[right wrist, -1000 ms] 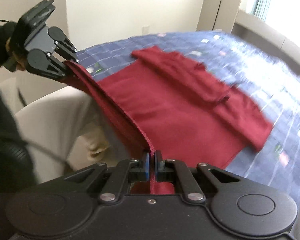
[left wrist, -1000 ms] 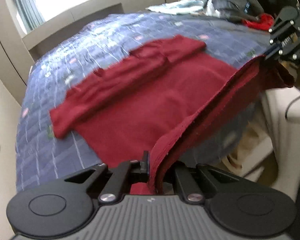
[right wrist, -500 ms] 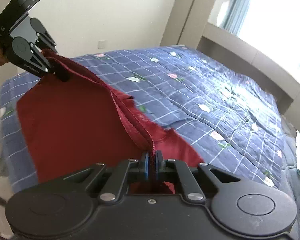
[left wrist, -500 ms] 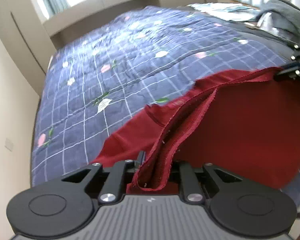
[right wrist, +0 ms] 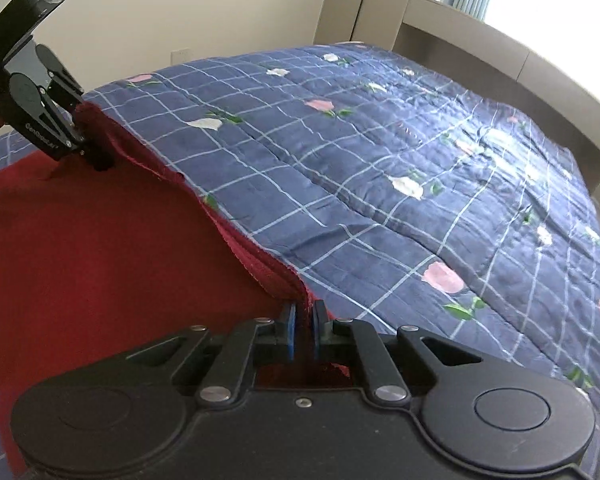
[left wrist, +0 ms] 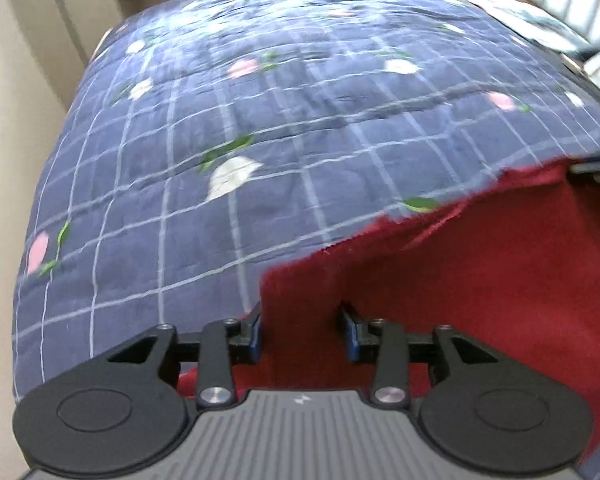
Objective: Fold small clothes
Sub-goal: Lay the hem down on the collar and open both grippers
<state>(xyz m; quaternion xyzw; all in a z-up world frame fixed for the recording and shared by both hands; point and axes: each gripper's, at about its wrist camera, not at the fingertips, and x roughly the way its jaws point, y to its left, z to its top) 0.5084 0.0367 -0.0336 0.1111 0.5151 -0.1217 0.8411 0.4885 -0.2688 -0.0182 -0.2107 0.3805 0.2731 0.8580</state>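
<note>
The red garment [right wrist: 100, 264] lies doubled over on the blue checked quilt [right wrist: 380, 152]. The left gripper [left wrist: 302, 330] has just been opening, jaws parted around the cloth's edge; the right gripper [right wrist: 303, 330] pinches the folded hem.

Left tool [left wrist: 302, 330], jaws just opening, over red garment [left wrist: 480, 288] on blue checked quilt [left wrist: 220, 128].

Little readable text

In the right wrist view, the left gripper [right wrist: 94, 160] carries small pale lettering along one linkage arm, too blurred to read for certain, and a mark like "SI" on its upper body. In the left wrist view, a small white emblem sits on that gripper's ribbed grey body, not a word.
</note>
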